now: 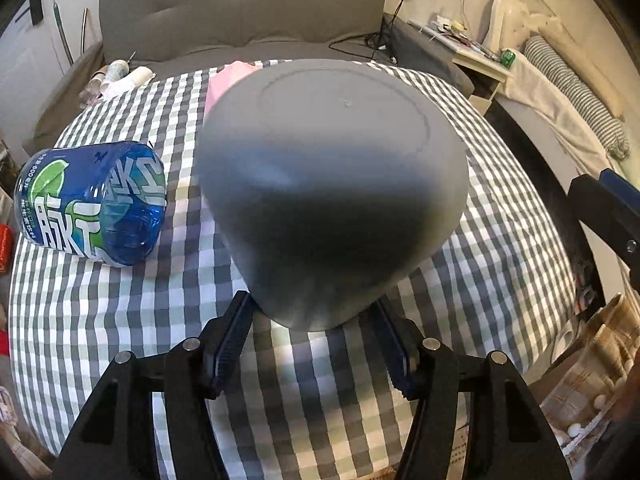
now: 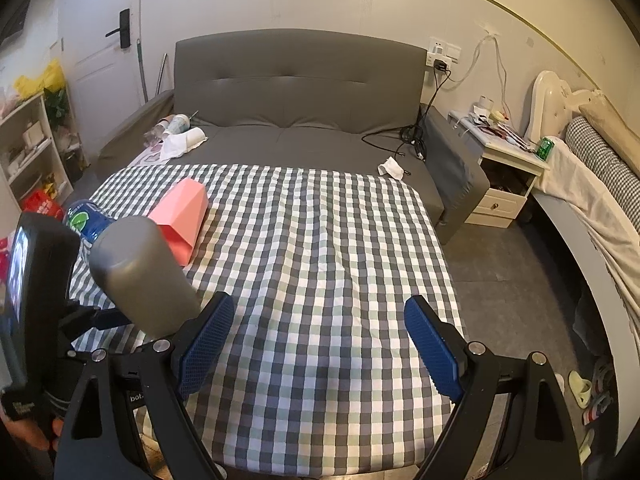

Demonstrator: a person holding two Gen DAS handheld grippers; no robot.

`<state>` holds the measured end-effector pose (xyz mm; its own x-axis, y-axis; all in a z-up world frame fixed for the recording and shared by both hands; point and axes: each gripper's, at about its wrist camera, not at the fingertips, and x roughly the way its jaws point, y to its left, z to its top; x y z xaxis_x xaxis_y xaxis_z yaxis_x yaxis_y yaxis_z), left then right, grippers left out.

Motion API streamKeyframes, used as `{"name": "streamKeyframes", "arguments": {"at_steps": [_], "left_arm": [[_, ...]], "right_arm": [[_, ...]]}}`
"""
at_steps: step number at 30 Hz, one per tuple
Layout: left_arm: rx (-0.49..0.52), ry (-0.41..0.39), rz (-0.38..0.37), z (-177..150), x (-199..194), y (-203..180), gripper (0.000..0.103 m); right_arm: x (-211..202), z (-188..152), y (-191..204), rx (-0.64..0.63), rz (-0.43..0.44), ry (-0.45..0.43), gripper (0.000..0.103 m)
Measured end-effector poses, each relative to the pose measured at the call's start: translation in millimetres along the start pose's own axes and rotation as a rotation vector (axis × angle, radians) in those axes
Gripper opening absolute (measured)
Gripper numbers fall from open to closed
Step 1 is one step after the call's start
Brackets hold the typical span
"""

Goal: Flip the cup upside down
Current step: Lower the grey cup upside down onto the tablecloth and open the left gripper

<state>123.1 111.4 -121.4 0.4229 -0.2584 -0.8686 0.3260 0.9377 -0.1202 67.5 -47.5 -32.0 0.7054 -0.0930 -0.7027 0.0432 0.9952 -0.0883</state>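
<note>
Two tongs: left tongs (image 1: pixel 316 312) pinching grey cup (image 1: pixel 332 184) base-up, mid-flip above tabletop (image 2: pixel 320 248); next, lower and release; right tongs (image 2: pixel 318 340) spread, idle.

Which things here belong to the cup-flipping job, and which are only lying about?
For the job:
- grey cup, base up
- left gripper, shut on the cup
- right gripper, open and empty

Lying about:
- blue bottle
- pink box
- checked cloth
</note>
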Motion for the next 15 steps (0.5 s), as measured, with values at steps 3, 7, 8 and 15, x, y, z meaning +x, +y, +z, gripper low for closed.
{"name": "streamKeyframes", "arguments": {"at_steps": [3,7,8,15], "left_arm": [[-0.009,-0.011,-0.031,-8,-8,3,0.074],[0.018,-0.072,-0.017,-25,-33,3,0.082],[0.026,-0.076,-0.015,-29,-40,3,0.083],[-0.019,-0.251,0.058,-48,-103,22,0.085]], "right_arm": [[-2,-2,-1,0.009,0.012,-0.007,0.087],[-10,-6,-1,0.03,0.039,-0.019,0.088],[-12,-8,0,0.03,0.044,-0.023,0.088],[-45,-23,13,0.018,0.094,-0.084,0.088]]}}
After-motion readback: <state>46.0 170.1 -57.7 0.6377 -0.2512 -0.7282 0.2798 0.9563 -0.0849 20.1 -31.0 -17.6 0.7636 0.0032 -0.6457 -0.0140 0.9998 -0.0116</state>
